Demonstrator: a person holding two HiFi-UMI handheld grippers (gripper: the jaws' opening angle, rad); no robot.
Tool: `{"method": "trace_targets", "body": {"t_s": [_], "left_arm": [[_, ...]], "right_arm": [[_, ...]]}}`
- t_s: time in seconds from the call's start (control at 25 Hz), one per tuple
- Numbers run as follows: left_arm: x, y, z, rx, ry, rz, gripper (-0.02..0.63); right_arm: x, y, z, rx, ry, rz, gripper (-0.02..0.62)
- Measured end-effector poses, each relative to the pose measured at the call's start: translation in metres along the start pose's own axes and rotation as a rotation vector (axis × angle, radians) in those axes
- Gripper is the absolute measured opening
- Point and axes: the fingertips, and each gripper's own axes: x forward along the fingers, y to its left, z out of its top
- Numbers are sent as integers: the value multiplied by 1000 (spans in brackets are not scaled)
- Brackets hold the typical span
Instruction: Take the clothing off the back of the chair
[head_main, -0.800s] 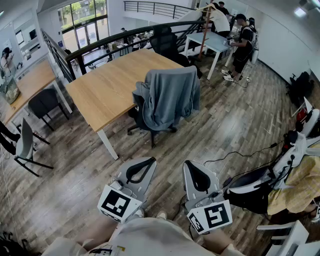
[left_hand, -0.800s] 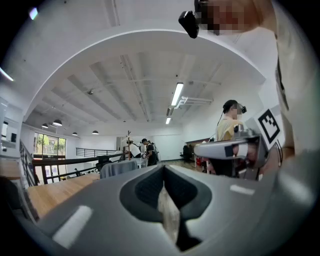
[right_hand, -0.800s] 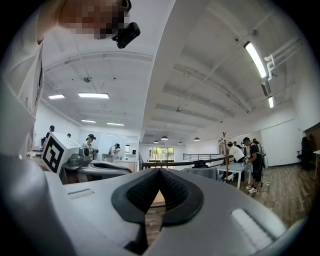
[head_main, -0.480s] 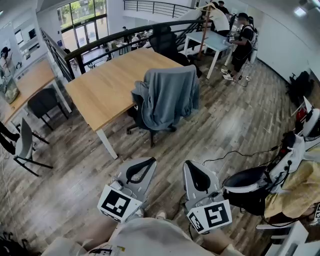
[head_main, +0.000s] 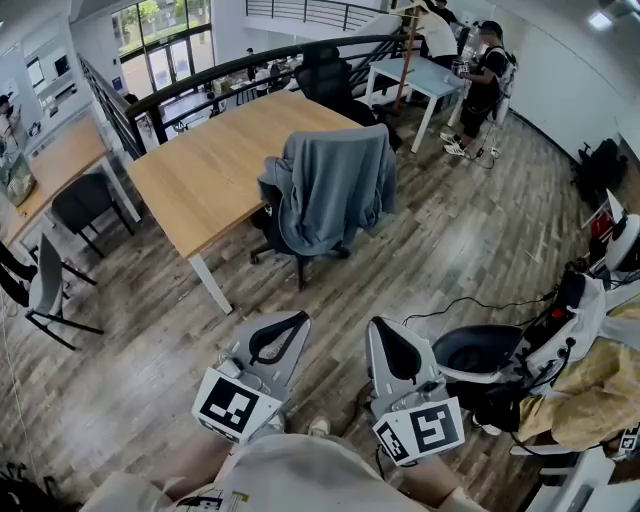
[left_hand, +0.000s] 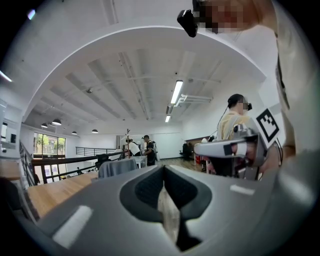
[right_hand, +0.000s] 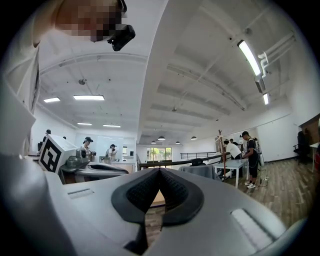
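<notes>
A grey garment (head_main: 335, 190) hangs over the back of a black office chair (head_main: 283, 246) pulled up to a long wooden table (head_main: 210, 170). Both grippers are held near my body, well short of the chair. The left gripper (head_main: 295, 318) has its jaws together with nothing between them; so does the right gripper (head_main: 374, 326). The garment (left_hand: 116, 167) is small and far off in the left gripper view, and the garment (right_hand: 202, 171) is just as distant in the right gripper view.
A white chair with a black seat (head_main: 480, 352) and a yellow garment (head_main: 590, 395) stands close on my right, cables trailing on the wood floor (head_main: 450, 240). A black railing (head_main: 240, 70) runs behind the table. People stand at a far white table (head_main: 425, 80). Other chairs (head_main: 50, 290) on the left.
The view has shifted slightly; the white chair on the right now shows more of its seat. Both grippers stay shut in the same place.
</notes>
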Motion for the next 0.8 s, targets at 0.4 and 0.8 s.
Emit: {"method": "trace_targets", "body": {"t_s": [0.4, 0.8], "left_arm": [[16, -11, -5, -1, 10, 7, 2], [32, -45, -1, 21, 11, 35, 2]], "right_arm": [[-4, -16, -5, 13, -6, 20, 0], [-26, -45, -6, 26, -22, 43, 0]]}}
